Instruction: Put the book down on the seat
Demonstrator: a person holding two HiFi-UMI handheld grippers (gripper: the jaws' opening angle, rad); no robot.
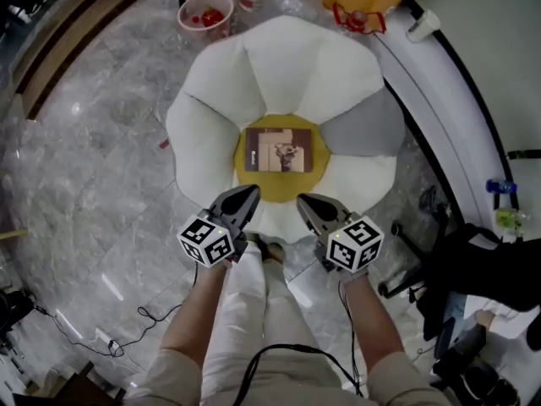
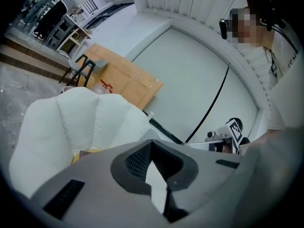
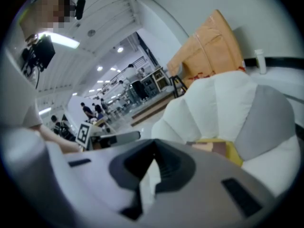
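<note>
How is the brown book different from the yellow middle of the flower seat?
The brown rectangular book has straight edges and corners; the yellow round fabric middle of the flower seat is a circle. The book's cover is brown and tan with a picture; the middle is plain yellow. The book is smaller, so yellow shows all around it. Both lie flat, and the book rests on the middle.

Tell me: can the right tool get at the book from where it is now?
Probably yes. The book lies uncovered on the yellow centre of the seat, and nothing stands between it and the right tool, which hangs shut just short of it. It would have to open first.
</note>
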